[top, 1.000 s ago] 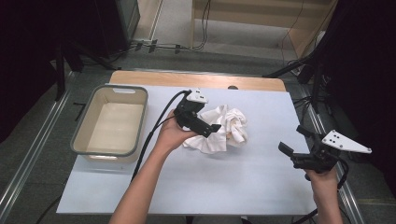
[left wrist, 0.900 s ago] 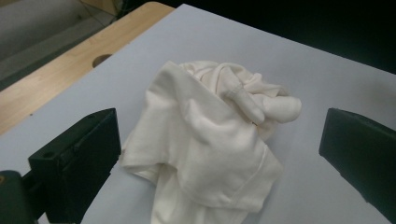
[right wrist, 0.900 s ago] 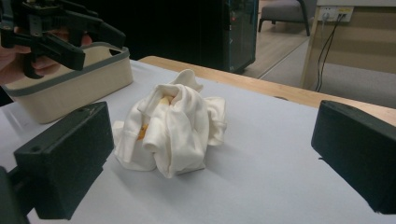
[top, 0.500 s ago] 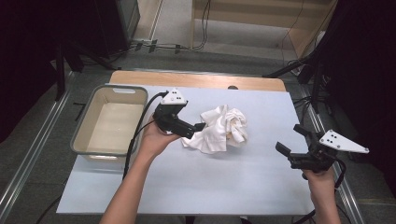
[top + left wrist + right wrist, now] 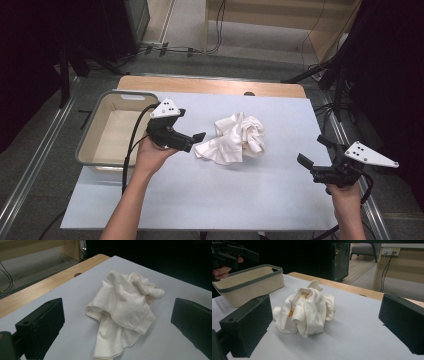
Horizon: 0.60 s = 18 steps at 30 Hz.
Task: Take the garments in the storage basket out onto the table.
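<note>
Pale blue table (image 5: 200,200): crumpled white cloth (image 5: 237,137), no legible writing; left tool (image 5: 192,142), right tool (image 5: 312,152) both agape, empty.

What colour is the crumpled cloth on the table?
The cloth is white, maybe slightly creamy. It shows best in the left gripper view.

— What colour is the cloth (image 5: 236,138)?
— White, plain, with a small orange-yellow patch showing between its folds in the right gripper view.
— And the table (image 5: 210,200)?
— Pale blue-grey on top, with a light wood strip along the far edge.
— The bin (image 5: 102,160)?
— Cream with a grey rim. Both tools are black: left tool (image 5: 197,142), right tool (image 5: 311,152).
</note>
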### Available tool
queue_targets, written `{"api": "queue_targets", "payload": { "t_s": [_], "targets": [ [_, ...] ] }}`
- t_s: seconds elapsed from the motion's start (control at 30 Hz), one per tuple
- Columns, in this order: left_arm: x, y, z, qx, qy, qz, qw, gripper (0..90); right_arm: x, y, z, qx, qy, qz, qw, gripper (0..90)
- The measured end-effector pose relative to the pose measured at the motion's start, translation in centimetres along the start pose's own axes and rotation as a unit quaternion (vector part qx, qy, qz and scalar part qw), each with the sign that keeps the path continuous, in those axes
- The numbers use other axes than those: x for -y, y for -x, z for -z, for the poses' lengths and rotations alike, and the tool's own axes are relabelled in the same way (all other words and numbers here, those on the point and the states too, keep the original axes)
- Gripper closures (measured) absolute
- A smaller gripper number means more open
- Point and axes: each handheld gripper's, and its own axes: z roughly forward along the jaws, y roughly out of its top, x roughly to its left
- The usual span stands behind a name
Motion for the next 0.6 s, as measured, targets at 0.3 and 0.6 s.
{"api": "queue_targets", "payload": {
  "t_s": [0.3, 0.6],
  "targets": [
    [1.1, -0.3, 2.4, -0.017, 0.019, 0.005, 0.9997, 0.0, 0.2, -0.2, -0.2, 0.004, -0.005, 0.004, 1.0, 0.0],
    [2.4, -0.3, 4.1, -0.019, 0.029, 0.009, 0.9994, 0.0, 0.0, -0.6, -0.2, 0.003, -0.006, 0.011, 0.9999, 0.0]
  ]
}}
